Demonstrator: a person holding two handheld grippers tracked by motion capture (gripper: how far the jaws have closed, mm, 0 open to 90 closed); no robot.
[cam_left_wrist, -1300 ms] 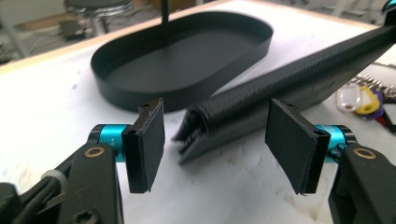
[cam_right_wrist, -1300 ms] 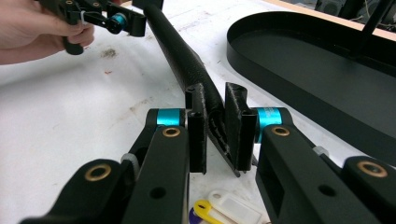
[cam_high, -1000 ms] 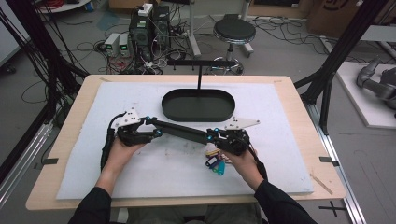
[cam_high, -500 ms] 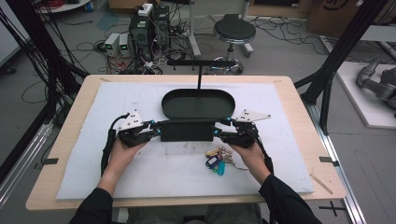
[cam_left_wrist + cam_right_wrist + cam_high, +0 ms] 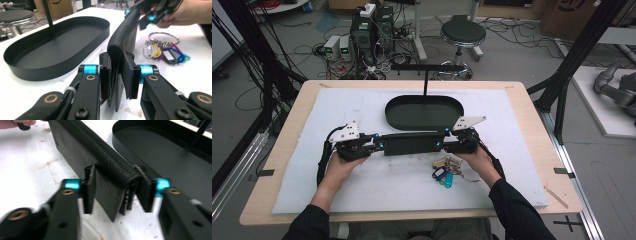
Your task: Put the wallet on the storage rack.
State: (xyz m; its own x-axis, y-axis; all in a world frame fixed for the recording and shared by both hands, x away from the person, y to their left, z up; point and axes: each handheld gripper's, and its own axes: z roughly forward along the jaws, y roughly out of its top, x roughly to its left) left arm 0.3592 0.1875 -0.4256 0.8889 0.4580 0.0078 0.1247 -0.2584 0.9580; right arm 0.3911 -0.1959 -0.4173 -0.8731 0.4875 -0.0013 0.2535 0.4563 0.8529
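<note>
A long black folded wallet [image 5: 409,143] hangs level just in front of the oval black tray [image 5: 392,119]. My left gripper [image 5: 379,145] is shut on its left end, and in the left gripper view its pads [image 5: 104,81] press both faces of the wallet [image 5: 123,45]. My right gripper [image 5: 441,145] straddles the right end. Its jaws have just been closing with the wallet [image 5: 100,152] between them, and a thin gap still shows at one pad [image 5: 143,192]. A bunch of keys with coloured tags [image 5: 444,172] lies on the white mat below the right hand.
A thin black T-shaped post [image 5: 426,80] rises from the tray's far side. The white mat [image 5: 337,200] covers most of the wooden table. Cables, power boxes and a stool stand on the floor beyond the far edge.
The right gripper let go of the key bunch, which now lies on the mat, and moved up to the wallet's right end. The wallet swung from slanted to level.
</note>
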